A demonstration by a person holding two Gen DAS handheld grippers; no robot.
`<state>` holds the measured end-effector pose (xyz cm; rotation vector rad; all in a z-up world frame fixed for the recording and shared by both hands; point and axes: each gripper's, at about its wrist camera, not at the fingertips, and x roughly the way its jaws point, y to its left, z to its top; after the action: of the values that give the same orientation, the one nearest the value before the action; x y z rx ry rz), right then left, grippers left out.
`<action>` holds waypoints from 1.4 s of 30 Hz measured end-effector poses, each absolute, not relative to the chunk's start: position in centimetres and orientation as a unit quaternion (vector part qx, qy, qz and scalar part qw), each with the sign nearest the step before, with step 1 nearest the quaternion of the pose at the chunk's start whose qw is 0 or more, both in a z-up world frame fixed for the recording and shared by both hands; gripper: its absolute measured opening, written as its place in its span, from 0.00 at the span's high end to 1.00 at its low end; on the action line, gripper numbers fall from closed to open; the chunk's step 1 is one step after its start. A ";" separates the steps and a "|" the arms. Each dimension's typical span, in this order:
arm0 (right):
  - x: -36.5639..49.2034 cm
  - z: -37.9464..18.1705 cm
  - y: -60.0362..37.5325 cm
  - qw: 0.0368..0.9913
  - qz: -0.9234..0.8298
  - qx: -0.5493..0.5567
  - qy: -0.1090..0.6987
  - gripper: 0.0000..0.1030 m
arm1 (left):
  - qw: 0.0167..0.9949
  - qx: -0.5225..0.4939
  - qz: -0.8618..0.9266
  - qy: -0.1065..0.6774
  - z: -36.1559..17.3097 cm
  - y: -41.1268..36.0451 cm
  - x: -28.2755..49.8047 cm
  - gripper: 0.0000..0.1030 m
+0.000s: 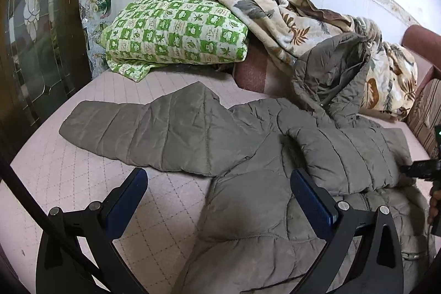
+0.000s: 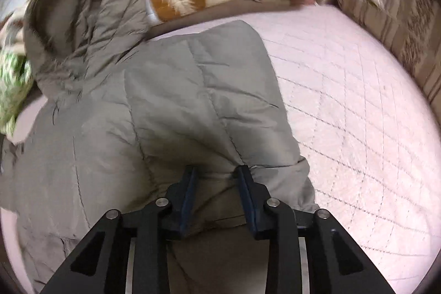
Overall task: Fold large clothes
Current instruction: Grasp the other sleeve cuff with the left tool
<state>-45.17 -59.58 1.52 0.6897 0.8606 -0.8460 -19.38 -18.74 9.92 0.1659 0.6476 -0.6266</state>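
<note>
Both grippers work over a grey quilted jacket point(image 1: 248, 145) spread on a pink quilted bed point(image 1: 165, 197). Left gripper point(image 1: 219, 193) hovers with its jaws wide apart and nothing between them, above the jacket's body at about 6 o'clock in its own view. Right gripper point(image 2: 216, 183) has its jaws narrowly apart with a ridge of sleeve point(image 2: 198, 90) fabric between them; whether the pads truly pinch it I cannot tell, since the view is blurred. That sleeve lies folded across the jacket's chest, while the other sleeve point(image 1: 143, 128) stretches flat toward 9 o'clock in the left view. The hood point(image 1: 330, 70) props against a leaf-print blanket point(image 1: 289, 18) at 1 o'clock, beside a green checked pillow point(image 1: 176, 32) at 11 o'clock. Judging by this, one sleeve fold is being set down and the other is not yet done. Next, the left gripper would likely need to reach the outstretched cuff, clamp its edge, and carry it across the chest without dragging the body askew.
</note>
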 end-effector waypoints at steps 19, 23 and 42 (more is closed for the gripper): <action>-33.4 4.3 -46.6 0.840 -0.273 0.162 0.440 0.64 | 0.897 0.075 -0.269 0.344 9.1 -16.1 -16.4 0.00; -38.2 8.7 -42.2 0.889 -0.216 0.171 0.366 0.58 | 0.898 0.046 -0.254 0.357 9.1 -13.7 -14.0 0.00; -44.8 7.4 -40.5 0.927 -0.145 0.208 0.278 0.50 | 0.840 -0.248 -0.129 0.465 3.3 1.3 9.3 0.43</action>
<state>-44.84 -40.54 7.37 0.4255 0.5700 -0.2974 9.32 1.29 3.30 -0.5239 0.9827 -0.2737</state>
